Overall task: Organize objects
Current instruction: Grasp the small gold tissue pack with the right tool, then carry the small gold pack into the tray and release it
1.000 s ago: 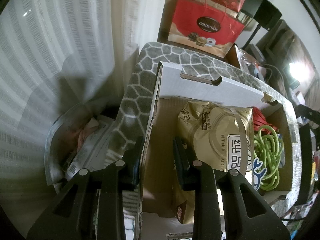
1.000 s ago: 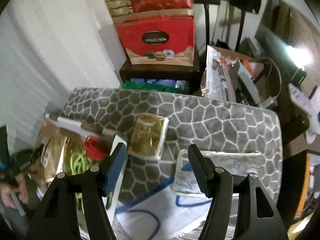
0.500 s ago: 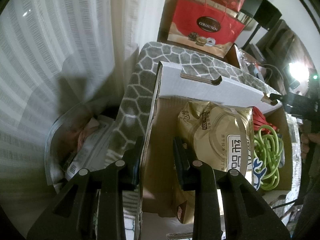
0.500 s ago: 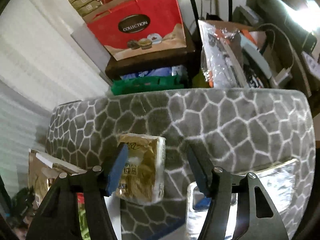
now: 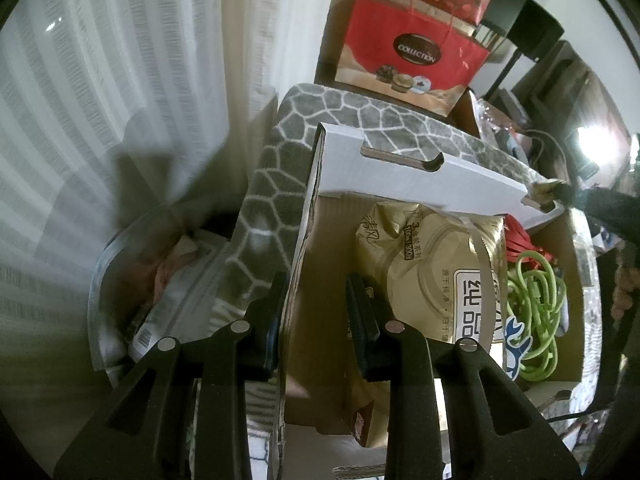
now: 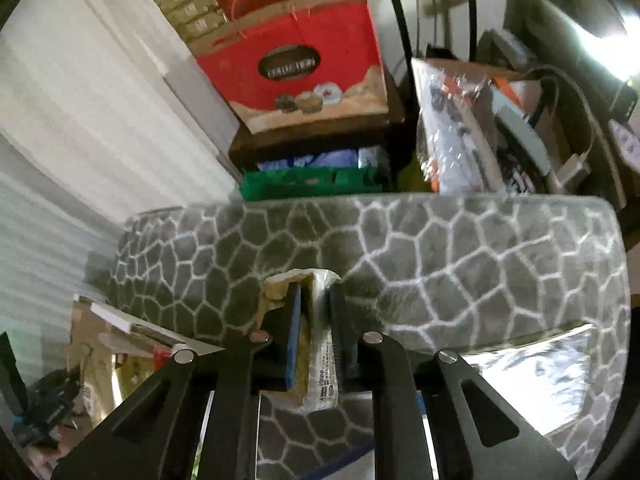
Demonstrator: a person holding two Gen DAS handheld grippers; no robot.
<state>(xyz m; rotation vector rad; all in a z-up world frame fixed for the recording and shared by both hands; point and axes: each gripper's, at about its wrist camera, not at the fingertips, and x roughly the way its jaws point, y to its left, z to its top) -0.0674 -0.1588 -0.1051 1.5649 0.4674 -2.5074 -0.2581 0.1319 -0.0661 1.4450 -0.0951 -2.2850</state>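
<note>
Tissue pack (image 6: 316,336) lengthwise between closing right hand-held gripper (image 6: 314,332) jaws, squeezed.

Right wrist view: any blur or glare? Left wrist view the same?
Right wrist view: motion smear on the red gift bag, blown-out glare at upper right and off the foil pouch; the right gripper, closing on the tissue pack, is sharp. Left wrist view: crisp, bright lamp at right, fisheye bends the cardboard box.
</note>
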